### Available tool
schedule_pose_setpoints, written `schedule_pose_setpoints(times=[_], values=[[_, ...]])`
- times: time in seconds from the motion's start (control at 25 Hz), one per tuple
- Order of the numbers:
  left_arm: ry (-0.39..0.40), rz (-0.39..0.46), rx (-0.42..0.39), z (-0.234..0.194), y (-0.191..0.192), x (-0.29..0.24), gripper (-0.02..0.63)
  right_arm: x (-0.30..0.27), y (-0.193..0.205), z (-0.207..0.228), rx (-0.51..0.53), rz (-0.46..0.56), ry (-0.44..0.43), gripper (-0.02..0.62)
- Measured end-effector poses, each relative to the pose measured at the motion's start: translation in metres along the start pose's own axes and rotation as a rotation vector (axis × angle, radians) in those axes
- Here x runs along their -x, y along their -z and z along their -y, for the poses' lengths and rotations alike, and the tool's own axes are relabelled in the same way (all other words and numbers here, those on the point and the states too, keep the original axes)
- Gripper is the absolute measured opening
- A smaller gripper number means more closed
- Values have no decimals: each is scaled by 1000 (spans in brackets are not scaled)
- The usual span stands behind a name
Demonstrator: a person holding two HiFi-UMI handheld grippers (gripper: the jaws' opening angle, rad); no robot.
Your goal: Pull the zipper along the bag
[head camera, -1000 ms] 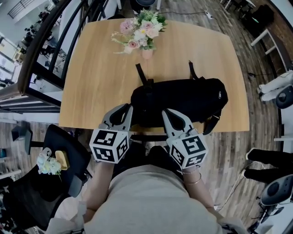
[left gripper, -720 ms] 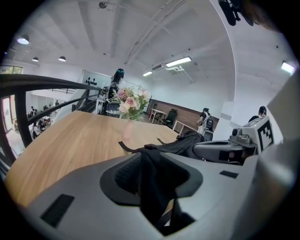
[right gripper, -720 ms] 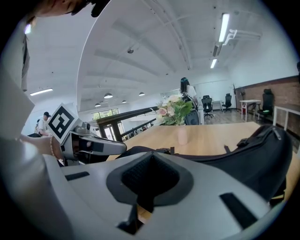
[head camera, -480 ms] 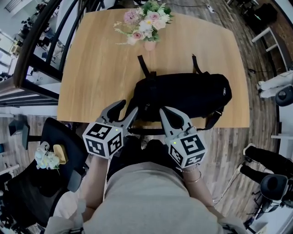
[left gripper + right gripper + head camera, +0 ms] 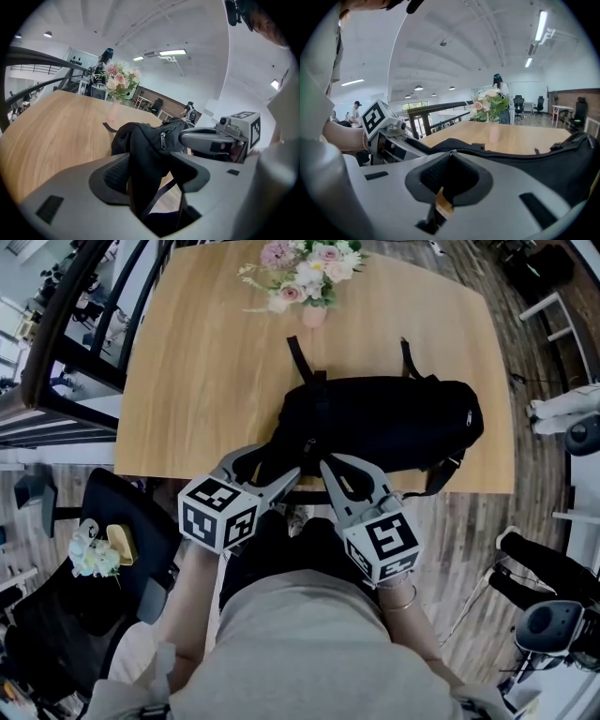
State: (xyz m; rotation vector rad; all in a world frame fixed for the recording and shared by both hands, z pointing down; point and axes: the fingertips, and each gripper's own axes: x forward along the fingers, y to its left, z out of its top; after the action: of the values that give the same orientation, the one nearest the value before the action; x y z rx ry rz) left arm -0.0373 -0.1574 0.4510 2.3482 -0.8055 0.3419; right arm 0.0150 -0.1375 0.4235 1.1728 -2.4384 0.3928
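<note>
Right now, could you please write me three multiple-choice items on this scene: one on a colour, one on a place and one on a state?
1. What colour is the soft fabric bag? A. red B. black C. white
2. Where does the pink and white flower bouquet stand? A. on the floor B. on top of the bag C. on the light wooden table, beyond the bag
3. How do the jaws of the left hand-held gripper stand? A. wide apart B. pressed together C. out of view
1 B, its fabric is black. 2 C, it stands at the table's far edge. 3 A, they have just been opening, with bag fabric loose between them.
</note>
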Motion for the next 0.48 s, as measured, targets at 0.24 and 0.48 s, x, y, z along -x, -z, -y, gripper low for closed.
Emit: schedule_pose_setpoints(times=[0.24, 0.48], values=[[86, -9, 57, 1, 5, -8, 257, -5, 1, -5, 74, -31, 10, 18], [155, 7, 29, 15, 2, -11, 136, -13, -2, -8, 98, -28, 16, 37]])
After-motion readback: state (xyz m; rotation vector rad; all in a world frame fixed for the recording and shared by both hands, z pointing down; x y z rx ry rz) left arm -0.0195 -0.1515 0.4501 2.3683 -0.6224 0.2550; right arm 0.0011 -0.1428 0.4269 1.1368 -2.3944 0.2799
